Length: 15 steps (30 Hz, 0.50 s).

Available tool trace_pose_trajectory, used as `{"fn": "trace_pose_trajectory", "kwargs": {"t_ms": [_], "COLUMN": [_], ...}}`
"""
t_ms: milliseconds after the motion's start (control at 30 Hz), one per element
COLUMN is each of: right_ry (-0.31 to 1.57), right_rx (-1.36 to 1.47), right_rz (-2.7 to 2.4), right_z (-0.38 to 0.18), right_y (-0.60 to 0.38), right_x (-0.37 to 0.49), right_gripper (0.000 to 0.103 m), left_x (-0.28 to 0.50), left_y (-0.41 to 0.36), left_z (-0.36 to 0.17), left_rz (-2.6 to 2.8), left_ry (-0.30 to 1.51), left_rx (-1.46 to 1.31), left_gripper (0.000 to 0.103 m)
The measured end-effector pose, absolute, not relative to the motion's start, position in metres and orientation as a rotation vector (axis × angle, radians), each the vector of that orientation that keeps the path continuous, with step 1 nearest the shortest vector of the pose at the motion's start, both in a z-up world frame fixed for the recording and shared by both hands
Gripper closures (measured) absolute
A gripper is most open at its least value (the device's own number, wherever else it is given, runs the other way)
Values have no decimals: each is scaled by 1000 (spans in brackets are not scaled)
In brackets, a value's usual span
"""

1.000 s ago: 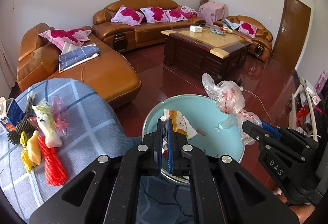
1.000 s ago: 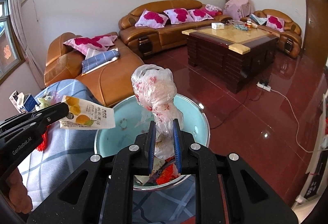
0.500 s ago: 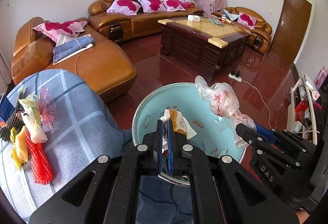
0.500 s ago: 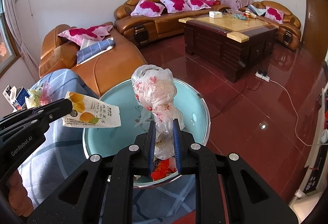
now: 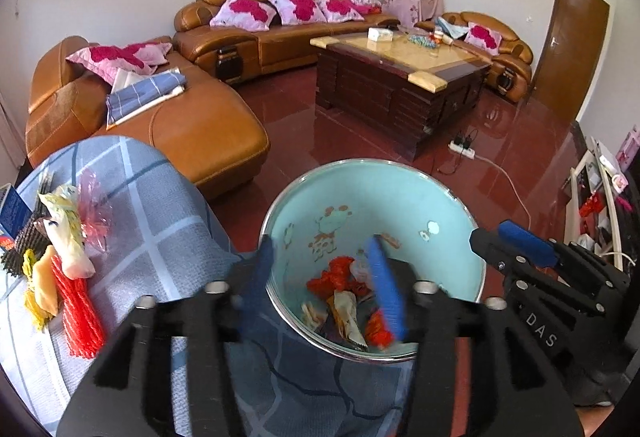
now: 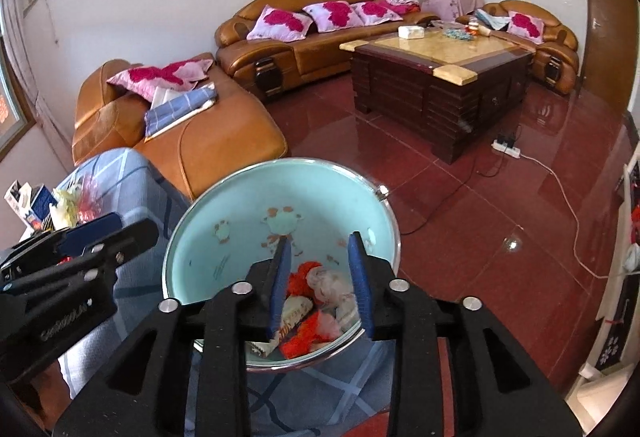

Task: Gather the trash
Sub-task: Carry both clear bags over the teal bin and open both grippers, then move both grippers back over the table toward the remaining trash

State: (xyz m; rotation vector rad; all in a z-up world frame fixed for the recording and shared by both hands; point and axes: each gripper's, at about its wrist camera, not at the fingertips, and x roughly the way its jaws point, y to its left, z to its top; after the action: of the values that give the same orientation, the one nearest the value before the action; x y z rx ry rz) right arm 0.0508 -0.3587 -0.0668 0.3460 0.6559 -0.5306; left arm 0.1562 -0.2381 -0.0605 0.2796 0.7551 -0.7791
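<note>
Two views, left wrist first: left gripper (image 5: 320, 277) with jaws opening over the mint basin (image 5: 400, 197), nothing between the pads, the wrapper (image 5: 348, 313) lying among red netting on the basin floor; more trash (image 5: 64, 261) waits well apart on the checked cloth (image 5: 160, 237), so, in judgement, the fingers should spread fully and lift straight up before crossing to it. Right wrist: right gripper (image 6: 320, 277) likewise opening and empty, the plastic bag (image 6: 332, 285) resting in the basin below; best raised clear of the rim without dragging the film back out
</note>
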Motion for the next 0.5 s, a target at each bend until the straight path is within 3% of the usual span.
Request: {"fn": "trace_pose_trajectory", "kwargs": {"t_ms": [100,200,267,500], "right_ry": [633,616,605,602], "right_rx": [339,324,322,302], "right_rz": [-548,-550,-547,-500], "right_z": [-61,-55,-52,-47], "right_y": [-357,-351,-346,-322], "right_x": [47,45,45,61], "right_gripper": [58,58,51,45], "left_x": [154,154,156,167], "left_y": [-230,-220,-209,-166], "left_z": [-52,-45,-41,-38], "left_rz": [-748,-707,-673,-591], "left_ry": [718,687,675,695], "left_rx": [268,265,258,221], "left_gripper": [33,30,26,24]}}
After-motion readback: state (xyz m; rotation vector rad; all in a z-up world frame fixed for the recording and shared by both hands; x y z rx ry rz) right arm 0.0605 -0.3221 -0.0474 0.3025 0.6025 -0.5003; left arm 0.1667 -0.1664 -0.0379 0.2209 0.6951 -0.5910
